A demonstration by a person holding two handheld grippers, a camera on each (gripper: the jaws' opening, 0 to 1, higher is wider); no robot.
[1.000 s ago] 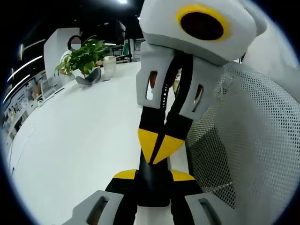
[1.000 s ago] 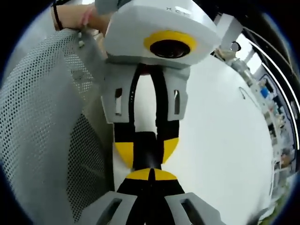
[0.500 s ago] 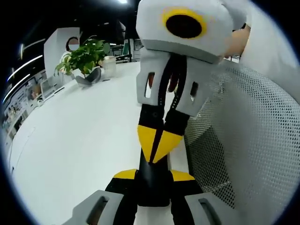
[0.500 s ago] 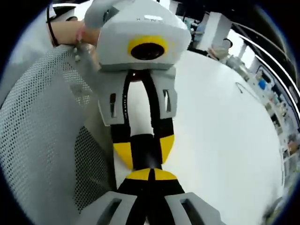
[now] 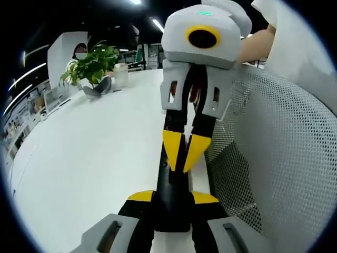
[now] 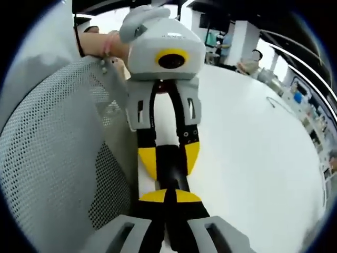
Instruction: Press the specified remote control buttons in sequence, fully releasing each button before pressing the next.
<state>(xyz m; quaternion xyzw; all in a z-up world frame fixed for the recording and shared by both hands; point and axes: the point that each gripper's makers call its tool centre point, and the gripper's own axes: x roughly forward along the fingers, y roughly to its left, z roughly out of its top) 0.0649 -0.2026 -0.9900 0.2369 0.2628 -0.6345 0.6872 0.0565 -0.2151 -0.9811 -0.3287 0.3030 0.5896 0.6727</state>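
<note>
The left gripper [image 5: 171,199] stays clenched on the black remote [image 5: 171,211], held over the white table's [image 5: 89,158] near edge, beside a mesh chair [image 5: 284,158]. The right gripper [image 6: 166,196] is pinched closed on nothing and has drawn back from the remote's far end. That reads as one press released, with the next due.

The left hand-held gripper [image 5: 171,196] has its jaws spread around something dark held between them. The right hand-held gripper [image 6: 167,196] has its jaws pressed together, tips meeting. Each faces the other nearly tip to tip. A bare wrist [image 6: 97,43] shows behind the left one.
</note>
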